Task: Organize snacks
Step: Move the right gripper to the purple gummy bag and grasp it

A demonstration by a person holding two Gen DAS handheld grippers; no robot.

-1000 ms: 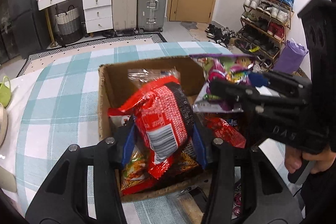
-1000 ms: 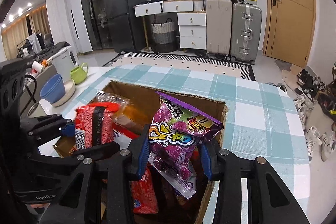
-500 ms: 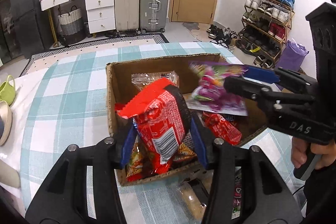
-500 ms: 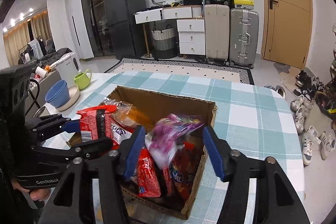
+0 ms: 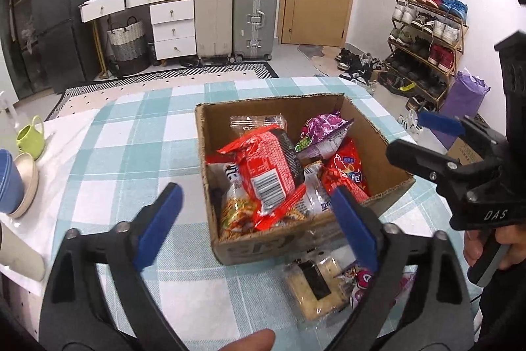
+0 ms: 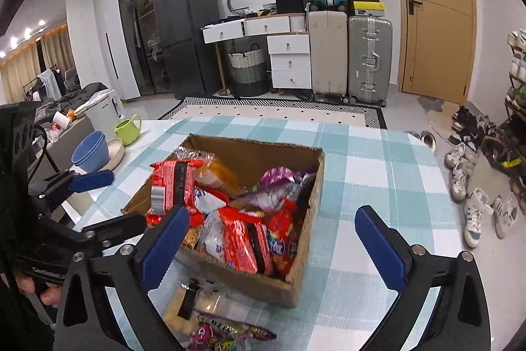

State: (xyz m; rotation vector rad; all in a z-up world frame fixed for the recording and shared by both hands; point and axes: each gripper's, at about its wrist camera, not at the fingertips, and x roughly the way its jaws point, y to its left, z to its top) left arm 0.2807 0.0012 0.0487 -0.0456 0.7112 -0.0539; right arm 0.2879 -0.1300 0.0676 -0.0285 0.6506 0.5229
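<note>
Left claw [image 5: 256, 219], blue pads spread wide, nothing between them; jaws just opened, red noodle packet [image 5: 268, 166] released and lying on top of the heap in the cardboard box [image 5: 296, 239]. White barcode panel on that packet facing up; printed text too small to read.

Right claw [image 6: 273, 244], likewise spread wide and empty; jaws just opened, purple snack bag [image 5: 323, 134] dropped into the far right part of the box, leaning on a red bag with blue lettering [image 5: 348, 173], characters illegible.

Box open-topped, resting on the desk [image 5: 131, 147] under a teal-and-white checked cloth, packed with red, orange and white packets.

Outside the box, just beside its near wall: clear-wrapped pale biscuits with a black label [image 5: 315, 282] and a pink-and-purple candy bag [image 6: 227, 333], both flat on the cloth.

Lettering "DAS" on the right tool's body in the left wrist view [image 5: 496, 214]; a hand [image 5: 493, 249] gripping its handle.

Green mug [image 6: 128, 127] and blue bowls [image 6: 90, 150] at the desk's left edge, well apart from the box.
</note>
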